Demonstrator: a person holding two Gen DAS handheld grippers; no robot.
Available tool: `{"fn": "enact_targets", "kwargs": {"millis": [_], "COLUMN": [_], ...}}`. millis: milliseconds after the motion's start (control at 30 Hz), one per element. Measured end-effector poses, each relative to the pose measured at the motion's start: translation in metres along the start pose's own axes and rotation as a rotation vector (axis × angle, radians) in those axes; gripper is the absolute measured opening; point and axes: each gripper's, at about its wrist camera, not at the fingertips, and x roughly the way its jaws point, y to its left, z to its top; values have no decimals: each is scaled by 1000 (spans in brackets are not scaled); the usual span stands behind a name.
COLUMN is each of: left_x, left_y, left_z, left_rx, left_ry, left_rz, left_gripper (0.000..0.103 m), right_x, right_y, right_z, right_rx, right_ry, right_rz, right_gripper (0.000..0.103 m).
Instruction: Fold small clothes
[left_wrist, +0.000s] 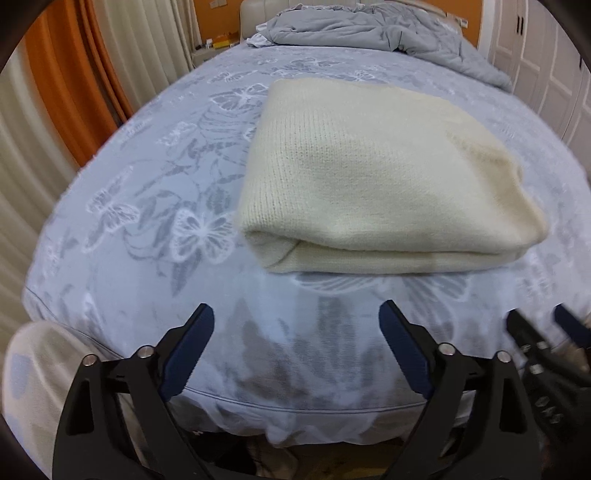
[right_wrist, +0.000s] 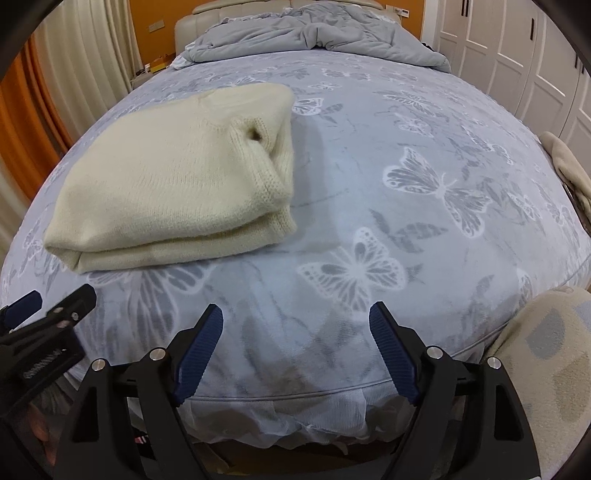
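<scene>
Sweater (left_wrist: 384, 184), one, cream knit, lies folded flat on the bed (left_wrist: 147, 206), its long axis running across the bed and its ribbed edge at the right end. Left gripper (left_wrist: 297, 347) and right gripper (right_wrist: 295, 347) both hover before it, jaws wide apart and empty.

Two gripper cameras at the foot of the bed (left_wrist: 147, 177), angled down toward the headboard.
Both see the folded sweater (left_wrist: 369, 177) nearby: it lies right of centre in the left view, left of centre in the right view.
</scene>
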Motion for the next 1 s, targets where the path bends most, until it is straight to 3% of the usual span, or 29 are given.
{"fn": "enact_targets", "kwargs": {"millis": [233,300,400,667,1000], "left_x": [-10,-12,-13,-14,-6], "left_y": [2,1,-1,-13,-8], "left_z": [-1,-2,-3,-7,-7], "left_rx": [-36,-40,-18,58,24], "left_ry": [-34,-56,-68,-101,-59], "left_rz": [-46,9,-4,50,74], "left_gripper": [96,98,98,98,98], "right_x": [0,0,-1,-1,-1], "right_y": [2,2,3,3,4], "right_z": [-1,-2,-2,-2,-2], "right_rx": [-2,-4,-4,-4,-3], "right_ry": [0,-1,-6,-3,-6], "right_rz": [0,2,-5,-12,-13], "right_gripper": [80,80,80,81,81]}}
